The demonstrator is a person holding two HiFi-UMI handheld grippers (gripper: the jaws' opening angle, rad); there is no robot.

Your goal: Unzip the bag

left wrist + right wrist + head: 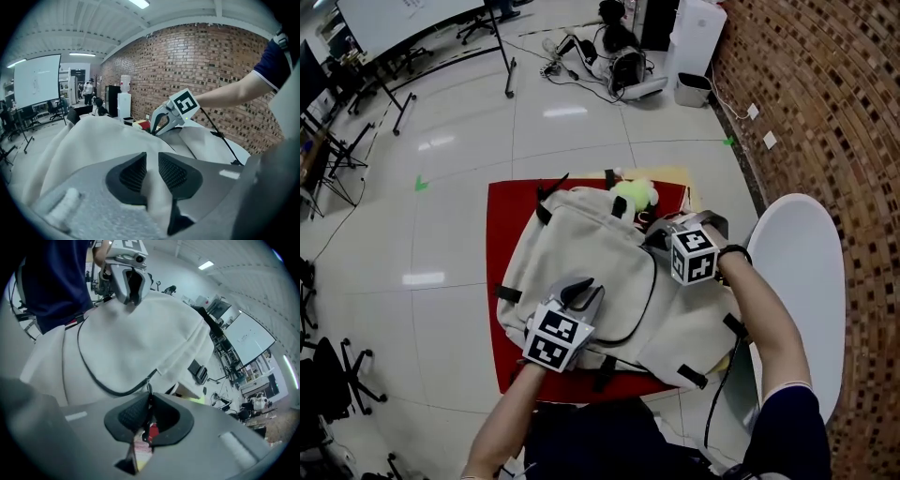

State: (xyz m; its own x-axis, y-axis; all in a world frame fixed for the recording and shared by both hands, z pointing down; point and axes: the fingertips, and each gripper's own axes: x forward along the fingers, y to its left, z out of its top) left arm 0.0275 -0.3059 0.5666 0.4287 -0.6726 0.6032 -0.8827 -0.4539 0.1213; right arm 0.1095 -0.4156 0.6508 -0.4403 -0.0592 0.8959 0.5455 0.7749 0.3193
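A cream backpack [609, 281] lies flat on a red mat [502, 225]. A dark zipper track [649, 300] curves around its front pocket. My left gripper [581, 292] sits at the bag's near left corner, shut on a fold of the cream fabric [152, 187] that stands pinched between its pads [131, 176]. My right gripper [654, 234] is at the bag's upper right, where the zipper ends. In the right gripper view, its jaws [150, 411] are closed on the thin dark zipper pull [149, 392], with the zipper track [93, 376] running away across the fabric.
A yellow-green plush toy [633, 194] lies at the mat's far edge beside the bag. A white round seat [797, 272] stands to the right, against a brick wall [825, 94]. Black straps and buckles [705, 378] hang off the bag. Stands and cables [572, 56] clutter the far floor.
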